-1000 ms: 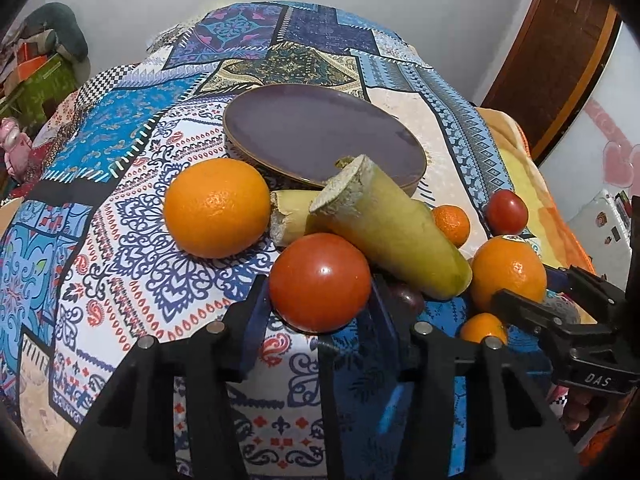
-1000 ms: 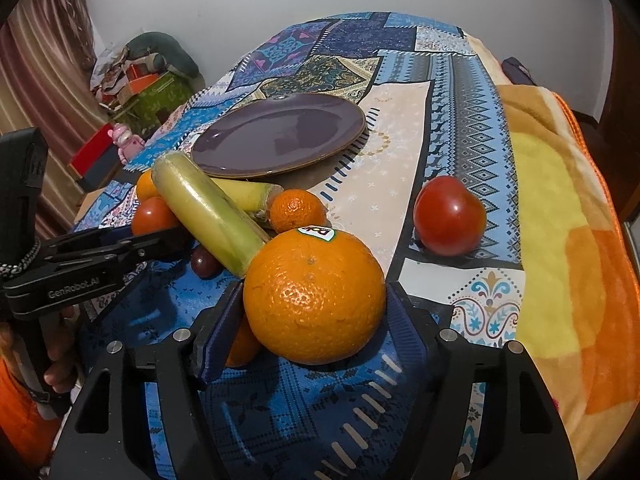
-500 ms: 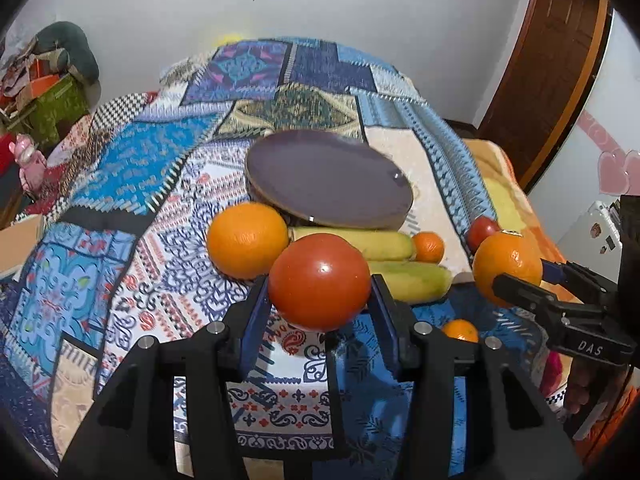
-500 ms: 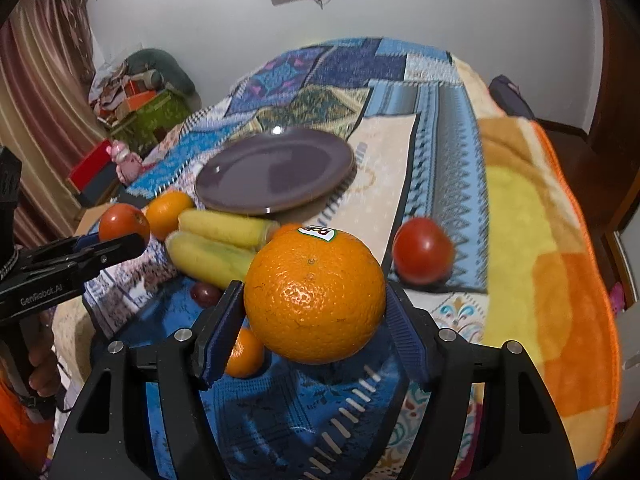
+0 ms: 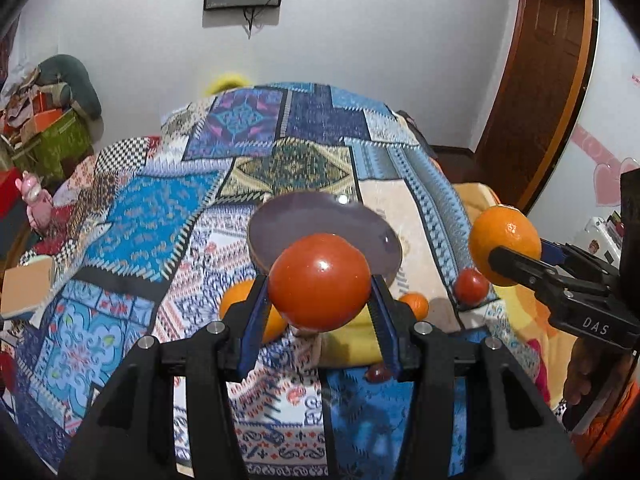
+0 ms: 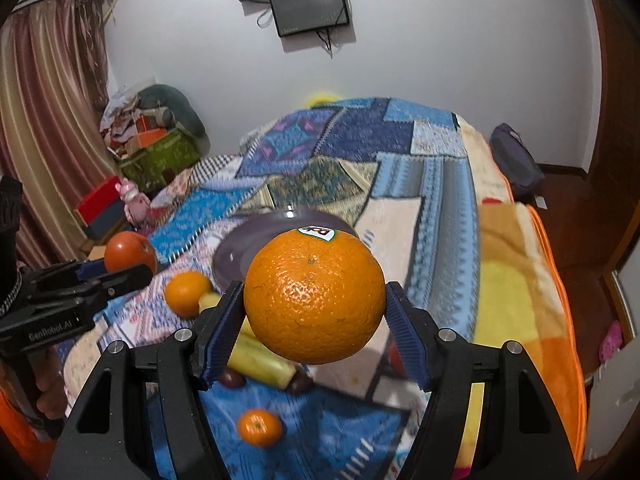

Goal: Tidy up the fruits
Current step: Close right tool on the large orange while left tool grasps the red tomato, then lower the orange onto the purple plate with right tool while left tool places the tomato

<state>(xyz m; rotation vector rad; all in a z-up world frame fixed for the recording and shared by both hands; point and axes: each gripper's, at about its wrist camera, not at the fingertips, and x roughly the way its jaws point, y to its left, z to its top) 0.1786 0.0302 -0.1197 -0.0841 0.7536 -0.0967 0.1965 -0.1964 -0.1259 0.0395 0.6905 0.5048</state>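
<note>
My left gripper [image 5: 319,300] is shut on a red tomato [image 5: 319,281], held in the air over the patterned bedspread. A large orange with a sticker [image 6: 314,296] sits clamped in my right gripper [image 6: 315,320], also raised. Each view shows the other gripper: the right one with its orange [image 5: 505,246] at the right edge, the left one with its tomato [image 6: 130,256] at the left. Beyond both lies a purple plate [image 5: 288,220], bare. Below remain another orange [image 6: 186,293], yellow-green bananas [image 6: 256,360], a small tangerine [image 6: 259,427], a second tomato [image 5: 471,286] and dark small fruits [image 5: 378,373].
The bedspread [image 5: 160,216] covers a wide bed, with an orange-yellow blanket [image 6: 520,304] along its right side. Boxes and clutter [image 6: 156,148] stand by the left wall, a screen [image 6: 310,6] hangs on the far wall, and a wooden door [image 5: 548,80] is at the right.
Both grippers have risen with their fruit, so the plate and the fruit left on the bed look smaller and lower; more of the wall and screen shows. Grips are unchanged.
</note>
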